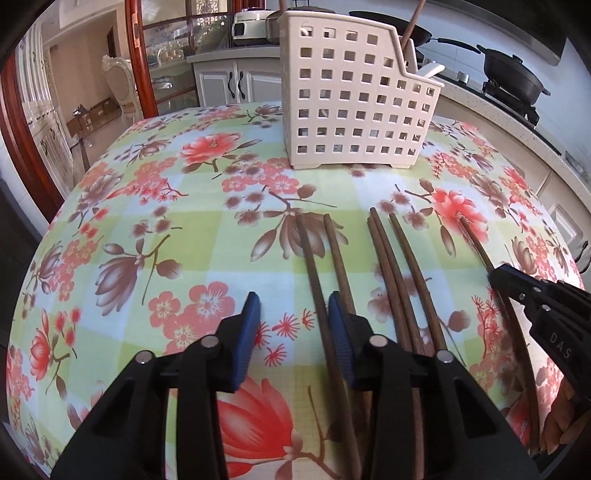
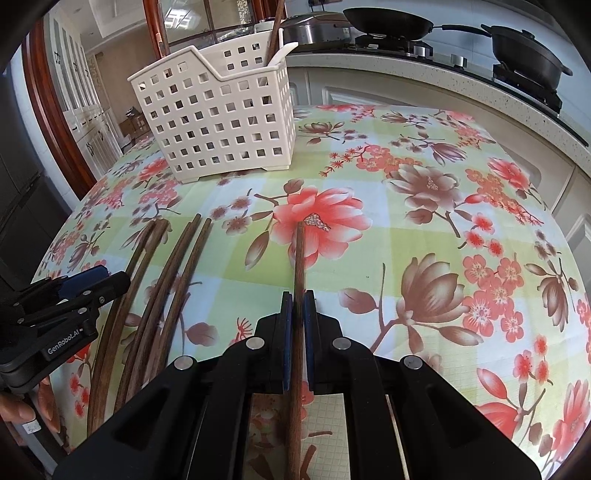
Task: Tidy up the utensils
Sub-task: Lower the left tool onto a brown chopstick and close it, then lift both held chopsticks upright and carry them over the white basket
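Observation:
Several brown wooden chopsticks [image 1: 399,266] lie side by side on the flowered tablecloth [image 1: 166,229]. My left gripper [image 1: 294,306] is open low over them. The leftmost chopstick [image 1: 308,258] runs between its blue pads, close to the right one, with a clear gap to the left pad. My right gripper [image 2: 298,295] is shut on a single chopstick [image 2: 299,258] whose tip rests on a red flower. In the left wrist view that gripper [image 1: 496,273] appears at the right edge. A white perforated utensil holder [image 1: 354,103] [image 2: 218,122] stands upright at the back with a chopstick [image 2: 275,33] and a white spoon [image 2: 284,53] in it.
The left gripper [image 2: 110,278] and a person's hand [image 2: 22,410] show at the left of the right wrist view, beside the loose chopsticks [image 2: 177,266]. A kitchen counter [image 2: 443,77] with pans on a stove runs behind and right of the table. A carved chair [image 1: 122,85] stands far left.

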### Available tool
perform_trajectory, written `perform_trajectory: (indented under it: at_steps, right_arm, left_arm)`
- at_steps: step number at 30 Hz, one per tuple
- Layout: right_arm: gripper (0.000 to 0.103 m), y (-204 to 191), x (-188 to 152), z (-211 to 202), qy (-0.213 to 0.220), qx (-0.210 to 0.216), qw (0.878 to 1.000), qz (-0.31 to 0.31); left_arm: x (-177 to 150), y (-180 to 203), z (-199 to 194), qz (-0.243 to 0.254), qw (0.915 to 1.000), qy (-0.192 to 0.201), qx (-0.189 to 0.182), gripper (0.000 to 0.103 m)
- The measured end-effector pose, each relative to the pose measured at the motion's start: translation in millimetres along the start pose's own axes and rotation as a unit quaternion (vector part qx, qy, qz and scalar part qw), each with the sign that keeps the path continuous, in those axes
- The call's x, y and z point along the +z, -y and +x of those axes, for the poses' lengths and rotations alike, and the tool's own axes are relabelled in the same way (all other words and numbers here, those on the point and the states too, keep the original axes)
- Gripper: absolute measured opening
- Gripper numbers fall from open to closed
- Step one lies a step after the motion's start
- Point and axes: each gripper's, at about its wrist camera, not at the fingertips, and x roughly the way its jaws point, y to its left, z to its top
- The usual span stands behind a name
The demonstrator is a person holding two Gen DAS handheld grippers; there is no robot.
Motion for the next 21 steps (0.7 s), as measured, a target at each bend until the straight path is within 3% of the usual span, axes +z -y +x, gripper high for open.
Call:
perform_trajectory:
  at_steps: [4, 7, 17, 21]
  right_arm:
    - [0.007, 0.0, 0.2, 0.0, 0.000, -0.001, 1.000, -0.002]
    - [0.007, -1.7, 0.3, 0.2, -0.001, -0.005, 1.000, -0.005]
    - [0.007, -4.1, 0.8, 0.3, -0.002, -0.013, 1.000, -0.013]
    - [0.007, -3.2, 1.0, -2.7, 0.003, 0.000, 1.000, -0.006]
  left_arm:
    - [1.8, 5.6, 1.0, 0.012, 0.9999, 0.000, 0.002, 0.025]
    - [0.8, 9.2, 0.7, 0.025, 0.9997, 0.003, 0.003, 0.008]
    - [-0.4, 0.7, -0.7, 0.008, 0.9998, 0.009, -0.016, 0.006]
    - [1.1, -7.3, -13.9, -0.004, 0.9993, 0.029, -0.022, 0.006]
